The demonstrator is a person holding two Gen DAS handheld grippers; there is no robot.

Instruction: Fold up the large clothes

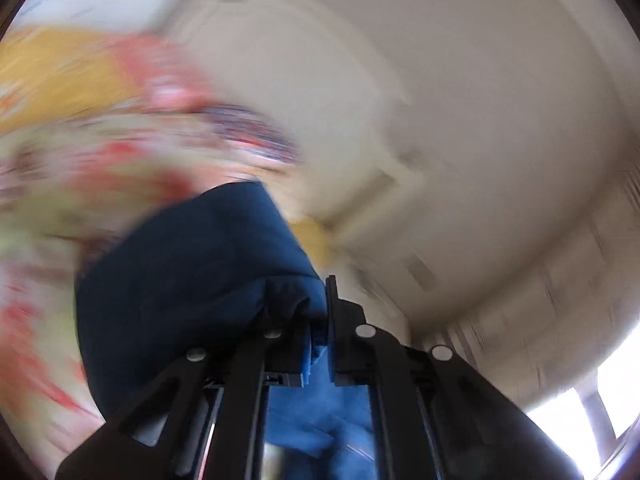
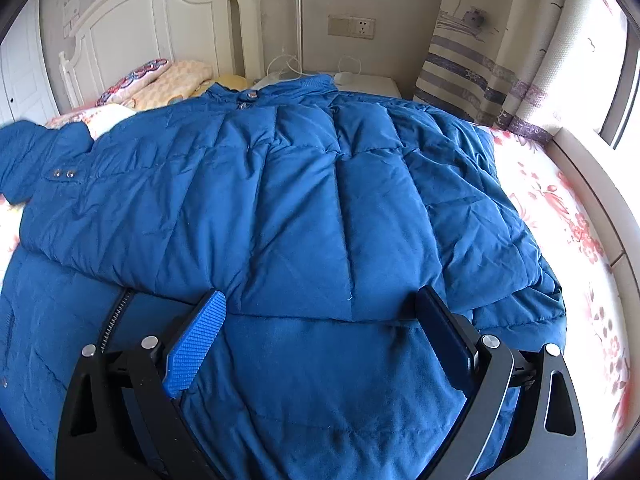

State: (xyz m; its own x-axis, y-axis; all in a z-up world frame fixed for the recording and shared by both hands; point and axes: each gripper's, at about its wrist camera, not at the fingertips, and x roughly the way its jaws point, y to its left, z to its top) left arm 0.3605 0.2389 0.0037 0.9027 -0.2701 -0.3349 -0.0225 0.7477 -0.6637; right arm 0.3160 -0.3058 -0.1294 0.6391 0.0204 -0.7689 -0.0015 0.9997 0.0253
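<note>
Gripping a bunched fold of the blue down jacket (image 1: 188,280), the left gripper (image 1: 318,320) is clenched, probably to fold it over. Low in its frame, the right gripper (image 2: 320,312) hangs released above the jacket.

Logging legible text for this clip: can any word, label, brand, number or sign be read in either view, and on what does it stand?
None can be read.
Paper note on the wall beside the headboard: marks too small to read.
Wall socket: no lettering visible.
Blue padded jacket: no label or brand showing.
Left wrist view: motion-blurred, nothing readable.
</note>
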